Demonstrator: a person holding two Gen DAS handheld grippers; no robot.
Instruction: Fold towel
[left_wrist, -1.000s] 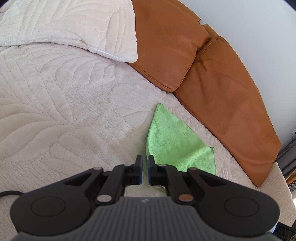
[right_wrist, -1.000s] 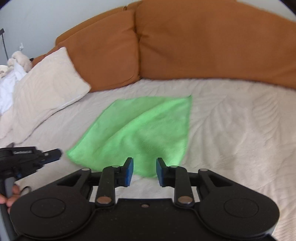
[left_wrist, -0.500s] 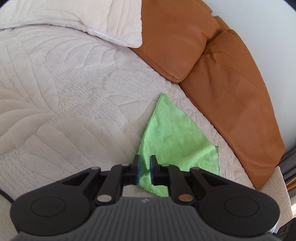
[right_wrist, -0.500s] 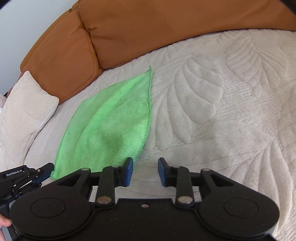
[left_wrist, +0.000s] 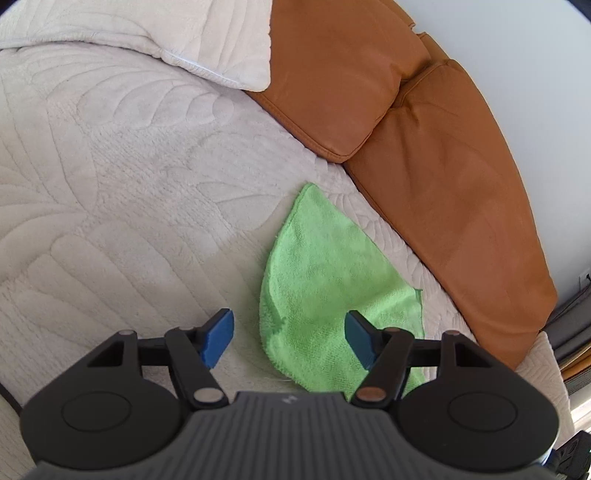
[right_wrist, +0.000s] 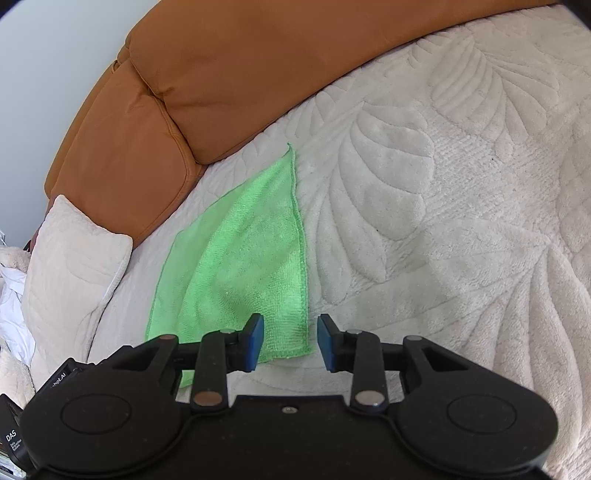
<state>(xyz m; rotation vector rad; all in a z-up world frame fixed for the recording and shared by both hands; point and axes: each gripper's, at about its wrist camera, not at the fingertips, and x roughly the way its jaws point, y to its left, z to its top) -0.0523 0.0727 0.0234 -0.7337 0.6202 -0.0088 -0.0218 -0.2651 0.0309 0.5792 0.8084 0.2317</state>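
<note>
A bright green towel (left_wrist: 325, 284) lies spread flat on the cream quilted bed; it also shows in the right wrist view (right_wrist: 243, 266). My left gripper (left_wrist: 290, 339) is wide open and empty, its blue pads straddling the towel's near left edge from just above. My right gripper (right_wrist: 290, 343) is open and empty, hovering over the towel's near right corner, with that corner between its blue pads. Neither gripper holds the cloth.
Brown leather cushions (left_wrist: 424, 155) run along the far side of the bed, just beyond the towel. A cream pillow (left_wrist: 147, 33) lies at the far left. The quilted bedcover (right_wrist: 461, 221) stretches to the right of the towel. Part of the left gripper's body (right_wrist: 22, 424) shows at lower left.
My left gripper has opened from shut to wide open over the towel's near edge. My right gripper has moved right and closer, onto the towel's near right corner.
</note>
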